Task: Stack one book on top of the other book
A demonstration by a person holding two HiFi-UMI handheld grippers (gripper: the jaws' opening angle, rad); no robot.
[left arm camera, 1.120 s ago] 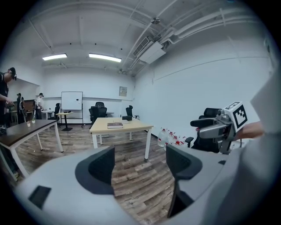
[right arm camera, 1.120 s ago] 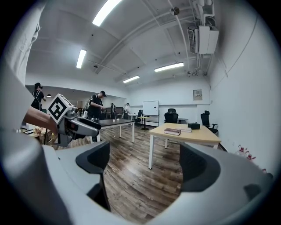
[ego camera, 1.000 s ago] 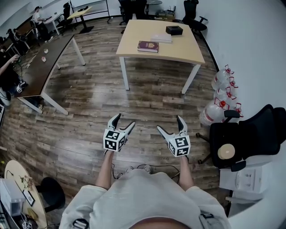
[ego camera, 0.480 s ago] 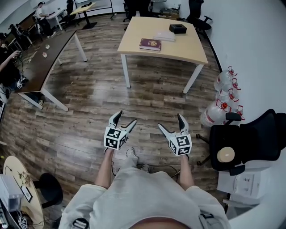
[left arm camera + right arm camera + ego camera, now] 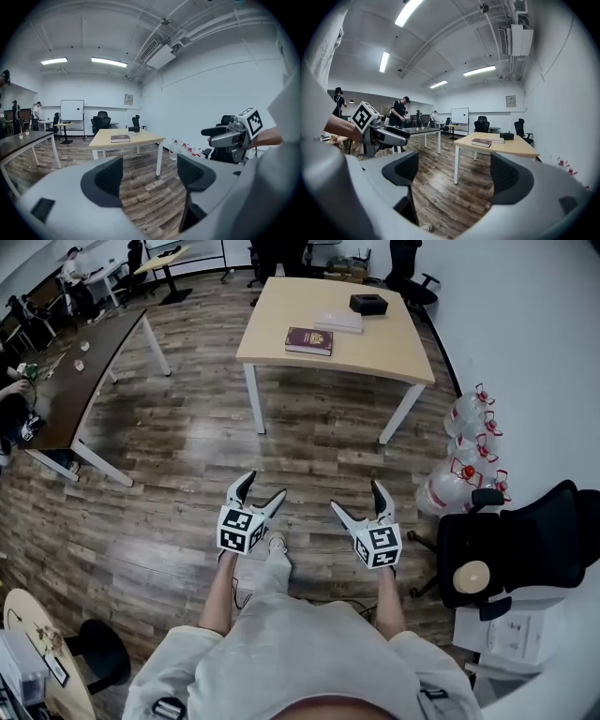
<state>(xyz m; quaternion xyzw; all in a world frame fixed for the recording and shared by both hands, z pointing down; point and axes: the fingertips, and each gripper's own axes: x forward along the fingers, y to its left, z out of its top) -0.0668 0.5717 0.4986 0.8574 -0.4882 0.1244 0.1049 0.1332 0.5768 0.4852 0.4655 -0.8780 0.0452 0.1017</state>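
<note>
A dark red book lies on the light wooden table far ahead; a pale book lies just behind it, flat and apart from it. Both books show small in the gripper views, the red book in front of the pale book. My left gripper and right gripper hang over the wood floor near my body, well short of the table. Each is open with nothing between its jaws.
A black box sits at the table's far end. Water jugs and a black office chair stand at the right wall. A long dark table with people lies at the left, office chairs behind the wooden table.
The view has shifted a little toward the table; my foot has come forward between the grippers. Both grippers stay open and hold their places in front of me.
</note>
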